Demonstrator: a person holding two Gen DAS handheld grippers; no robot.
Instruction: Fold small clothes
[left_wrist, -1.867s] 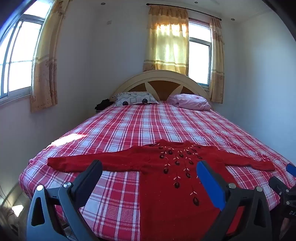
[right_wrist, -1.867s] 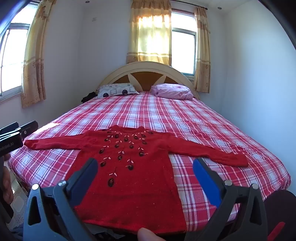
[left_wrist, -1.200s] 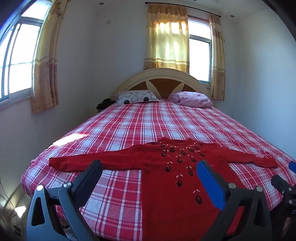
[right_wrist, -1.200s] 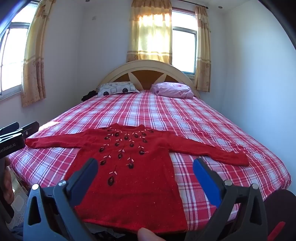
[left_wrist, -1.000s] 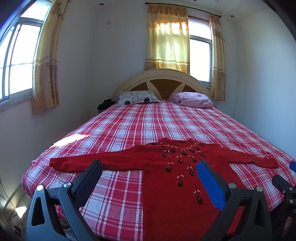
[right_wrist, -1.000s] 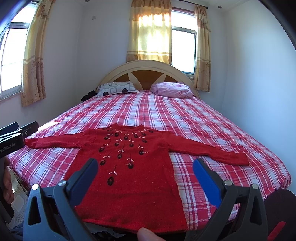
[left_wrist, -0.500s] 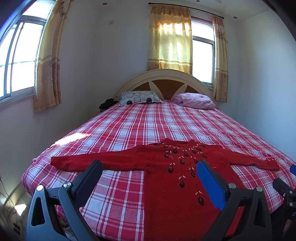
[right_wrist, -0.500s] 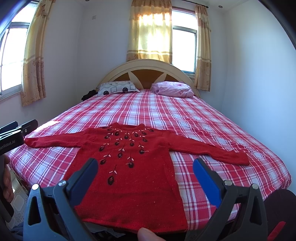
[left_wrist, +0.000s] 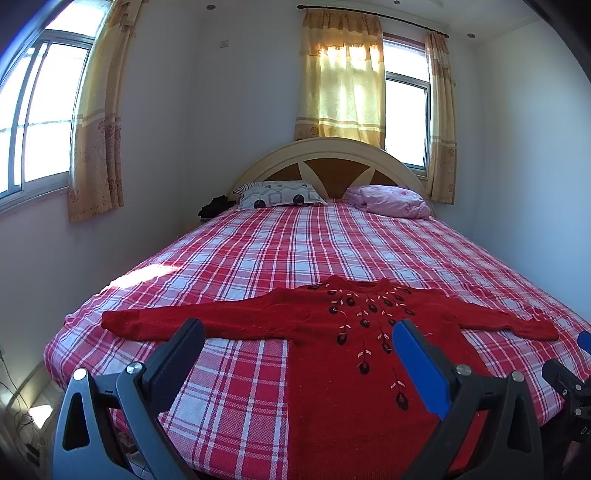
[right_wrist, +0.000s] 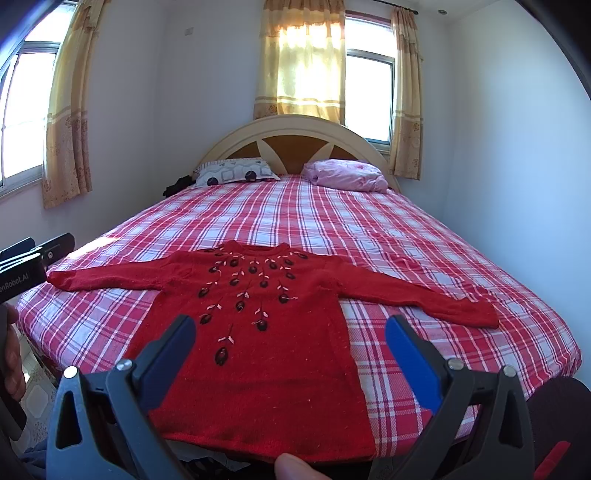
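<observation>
Red sweater (right_wrist: 258, 332) lies flat beyond both grippers' spread, empty fingers (right_wrist: 410, 358)

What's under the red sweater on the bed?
The red sweater lies flat on the checked bedspread, which shows all around it. Whatever is directly beneath the sweater is covered, so nothing else can be confirmed there.

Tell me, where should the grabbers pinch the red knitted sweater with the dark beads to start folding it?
Probably at the sleeve cuffs. The red knitted sweater lies flat on the checked bedspread, arms spread wide. The open left gripper could take the left cuff from outside, the open right gripper the right cuff.
</observation>
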